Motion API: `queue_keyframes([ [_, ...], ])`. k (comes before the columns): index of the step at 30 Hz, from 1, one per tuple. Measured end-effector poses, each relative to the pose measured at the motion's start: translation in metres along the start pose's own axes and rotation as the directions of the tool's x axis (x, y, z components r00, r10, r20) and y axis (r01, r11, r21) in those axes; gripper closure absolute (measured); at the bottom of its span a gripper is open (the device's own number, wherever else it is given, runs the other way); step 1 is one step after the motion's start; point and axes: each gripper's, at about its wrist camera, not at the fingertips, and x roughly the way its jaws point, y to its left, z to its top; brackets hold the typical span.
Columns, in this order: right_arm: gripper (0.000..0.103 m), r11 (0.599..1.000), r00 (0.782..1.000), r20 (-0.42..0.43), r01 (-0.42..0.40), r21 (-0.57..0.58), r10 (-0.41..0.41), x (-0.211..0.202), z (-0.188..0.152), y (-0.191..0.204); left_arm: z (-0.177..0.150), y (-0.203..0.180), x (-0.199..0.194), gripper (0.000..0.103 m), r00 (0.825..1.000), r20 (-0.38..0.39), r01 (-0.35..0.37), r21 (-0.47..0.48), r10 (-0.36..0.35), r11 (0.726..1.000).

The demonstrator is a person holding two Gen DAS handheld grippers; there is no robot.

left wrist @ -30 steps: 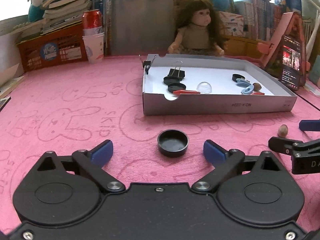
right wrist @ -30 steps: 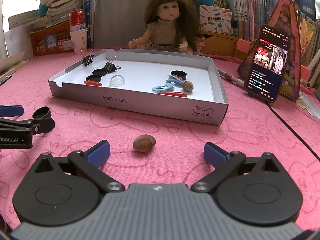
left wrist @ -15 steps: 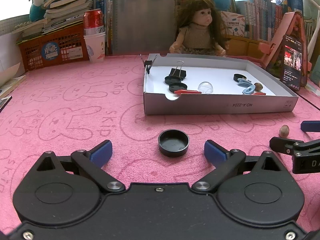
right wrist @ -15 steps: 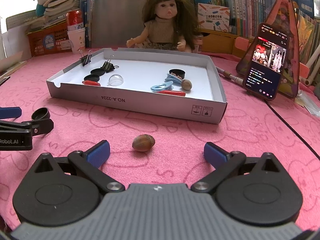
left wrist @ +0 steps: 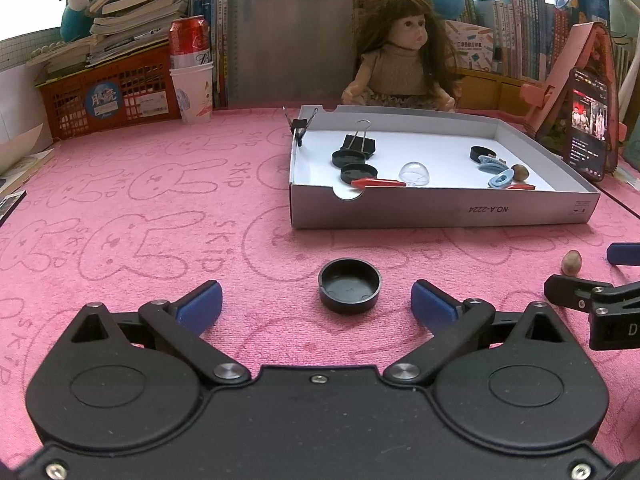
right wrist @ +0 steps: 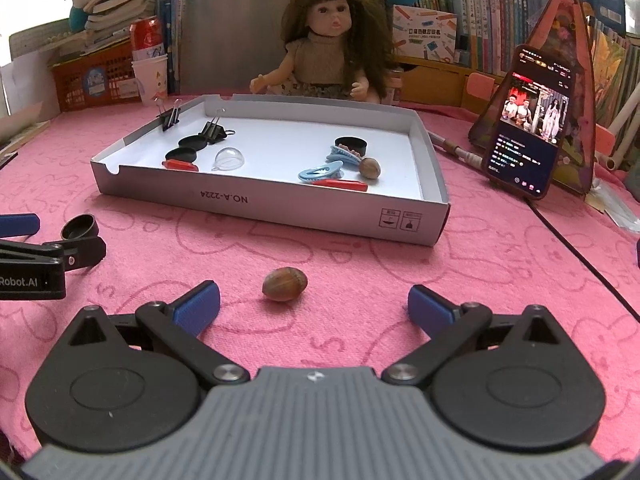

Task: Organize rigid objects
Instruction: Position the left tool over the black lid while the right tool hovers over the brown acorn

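Observation:
A black round cap [left wrist: 349, 286] lies open side up on the pink cloth, just ahead of my open left gripper [left wrist: 316, 303] and between its blue pads. A brown nut [right wrist: 284, 284] lies on the cloth just ahead of my open right gripper [right wrist: 314, 306]; the left wrist view shows the nut [left wrist: 571, 262] at far right. Beyond both stands a shallow white box [left wrist: 440, 210] holding black caps, binder clips, blue hair clips, red sticks, a clear dome and another nut. The same box [right wrist: 256, 200] shows in the right wrist view.
A doll [left wrist: 400, 68] sits behind the box. A phone on a pink stand [right wrist: 528, 120] is at the right. A red basket [left wrist: 108, 92], a paper cup with a can [left wrist: 192, 76] and stacked books line the back. The pink cloth [left wrist: 140, 200] spreads wide to the left.
Both grippers have edged very slightly; the views shifted a little. The cap and the nut have not moved.

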Motion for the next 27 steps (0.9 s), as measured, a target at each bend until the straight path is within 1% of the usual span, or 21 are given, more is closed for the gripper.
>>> queue_keyframes([
  [6, 0.0, 1.0, 1.0, 0.005, 0.004, -0.004, -0.004, -0.001, -0.0013, 0.0018, -0.0001, 0.0, 0.0001, 0.002, 1.0, 0.0, 0.0, 0.0, 0.0, 1.0],
  [15, 0.0, 1.0, 1.0, 0.004, -0.02, -0.012, 0.02, -0.0013, -0.0016, -0.0011, 0.0001, 0.0004, -0.0001, 0.002, 1.0, -0.002, 0.002, 0.0, -0.002, 1.0],
  [20, 0.0, 1.0, 1.0, -0.005, -0.014, -0.005, 0.014, -0.0009, -0.0007, -0.0006, -0.0001, 0.0, 0.0002, 0.003, 1.0, -0.003, 0.007, 0.002, -0.007, 1.0],
  [22, 0.0, 1.0, 1.0, -0.01, -0.006, 0.0, 0.006, -0.0013, -0.0005, 0.0005, -0.0008, -0.0007, -0.0007, 0.006, 1.0, 0.002, 0.014, 0.007, -0.014, 1.0],
  [25, 0.0, 1.0, 1.0, -0.012, 0.007, 0.005, -0.007, -0.0016, -0.0006, 0.0026, -0.0029, -0.0028, -0.0039, 0.014, 0.999, 0.019, 0.028, 0.025, -0.029, 0.999],
  [27, 0.0, 1.0, 1.0, -0.011, 0.008, 0.005, -0.008, -0.0018, -0.0009, 0.0031, -0.004, -0.0038, -0.0061, 0.021, 0.999, 0.027, 0.041, 0.033, -0.041, 0.999],
])
